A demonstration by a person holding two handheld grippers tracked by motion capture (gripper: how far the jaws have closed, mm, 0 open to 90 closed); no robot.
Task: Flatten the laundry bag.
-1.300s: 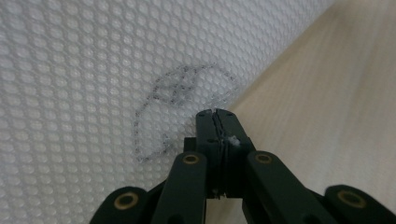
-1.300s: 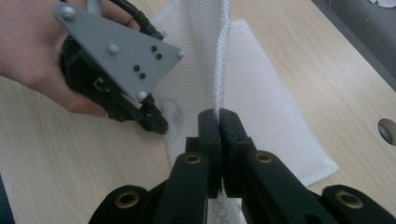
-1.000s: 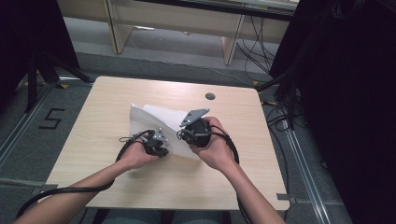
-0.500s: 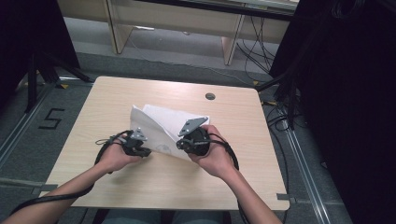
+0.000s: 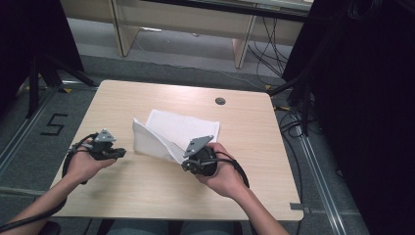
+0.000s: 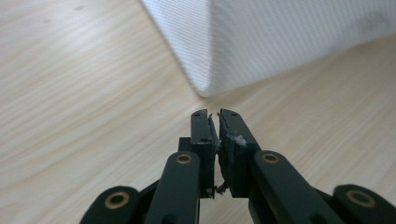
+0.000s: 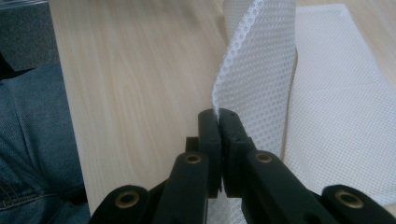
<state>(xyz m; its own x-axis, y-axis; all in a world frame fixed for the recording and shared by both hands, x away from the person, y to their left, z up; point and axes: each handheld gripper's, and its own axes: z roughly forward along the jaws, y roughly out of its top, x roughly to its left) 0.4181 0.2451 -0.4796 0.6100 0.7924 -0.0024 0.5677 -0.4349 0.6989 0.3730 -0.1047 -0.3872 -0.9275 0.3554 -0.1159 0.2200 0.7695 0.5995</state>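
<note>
A white mesh cloth [image 5: 181, 128] lies on the light wooden table [image 5: 147, 98], with its near edge lifted into a fold. My right gripper [image 5: 186, 161] is shut on that lifted edge. In the right gripper view the mesh cloth [image 7: 327, 93] rises from the pinched tips of the right gripper [image 7: 218, 113]. My left gripper [image 5: 122, 153] is held to the left of the cloth and does not touch it. In the left gripper view the left gripper [image 6: 214, 114] has its jaws together with nothing between them. The cloth's corner [image 6: 280, 42] hangs just ahead of it.
A dark round hole [image 5: 220, 101] sits in the table's far right part. A "5" [image 5: 54, 125] is marked on the floor at the left. Desk legs and cables stand beyond the table. The person's jeans [image 7: 28, 140] are at the near edge.
My left gripper has moved left, away from the right gripper and off the cloth. The cloth's lifted fold has spread out to the left. The right gripper has sunk slightly with the edge.
</note>
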